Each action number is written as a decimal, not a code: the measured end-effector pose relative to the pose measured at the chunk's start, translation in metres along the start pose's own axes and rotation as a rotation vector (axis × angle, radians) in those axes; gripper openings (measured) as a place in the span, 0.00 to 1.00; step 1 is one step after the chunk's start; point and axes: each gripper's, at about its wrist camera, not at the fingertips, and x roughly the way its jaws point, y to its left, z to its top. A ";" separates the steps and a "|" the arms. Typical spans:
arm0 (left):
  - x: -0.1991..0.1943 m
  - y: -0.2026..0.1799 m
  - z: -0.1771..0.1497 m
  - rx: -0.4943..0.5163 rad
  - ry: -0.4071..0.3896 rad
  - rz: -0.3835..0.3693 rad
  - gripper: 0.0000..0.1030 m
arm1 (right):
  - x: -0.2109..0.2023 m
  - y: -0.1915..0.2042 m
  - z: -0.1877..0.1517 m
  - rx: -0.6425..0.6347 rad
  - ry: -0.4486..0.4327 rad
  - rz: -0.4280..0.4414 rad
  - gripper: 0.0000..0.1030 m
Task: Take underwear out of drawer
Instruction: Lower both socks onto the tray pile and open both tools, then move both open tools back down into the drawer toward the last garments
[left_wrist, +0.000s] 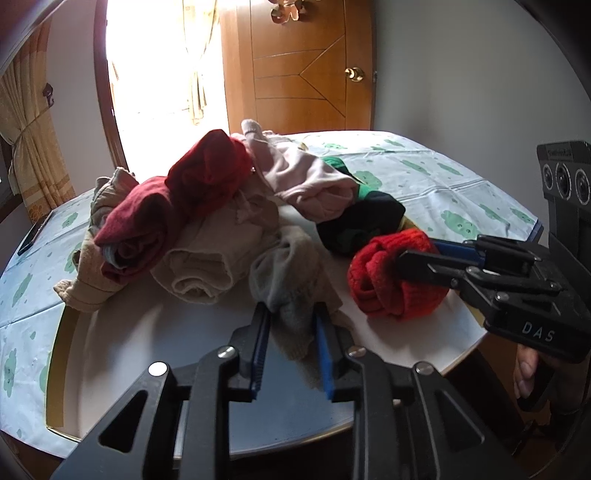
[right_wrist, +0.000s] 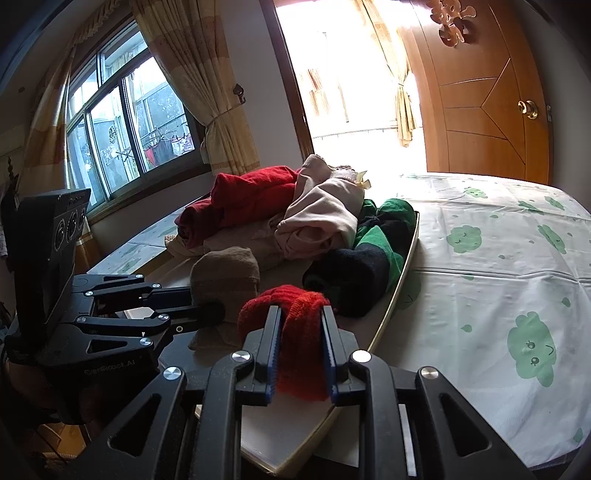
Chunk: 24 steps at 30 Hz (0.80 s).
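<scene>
Red and fuzzy, the rolled-up knit bundle (right_wrist: 295, 332) sits near the front right corner of the shallow white drawer tray (left_wrist: 155, 332), its long axis running along the right gripper (right_wrist: 301, 350), whose blue-padded jaws are clamped on it. The left gripper (left_wrist: 291, 332) is pinched on a limp grey-beige knit piece (left_wrist: 291, 280) that trails toward the camera from the heap of dark red, pink, beige and black-green clothes (left_wrist: 207, 206). Bare tray floor lies at front left, and the cloud-print bedsheet (right_wrist: 498, 277) is open beyond the right rim.

bare drawer floor (left_wrist: 147, 332) near front, clothes pile (left_wrist: 207, 221) blocking behind
</scene>
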 end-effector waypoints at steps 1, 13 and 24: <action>0.000 0.000 0.000 -0.002 0.000 0.000 0.25 | 0.000 0.000 0.000 0.001 -0.002 -0.003 0.28; -0.021 -0.003 -0.002 -0.001 -0.059 -0.001 0.59 | -0.019 0.001 0.002 0.017 -0.047 -0.001 0.65; -0.036 -0.013 -0.010 0.012 -0.079 -0.028 0.60 | -0.033 0.014 -0.002 -0.011 -0.036 0.000 0.67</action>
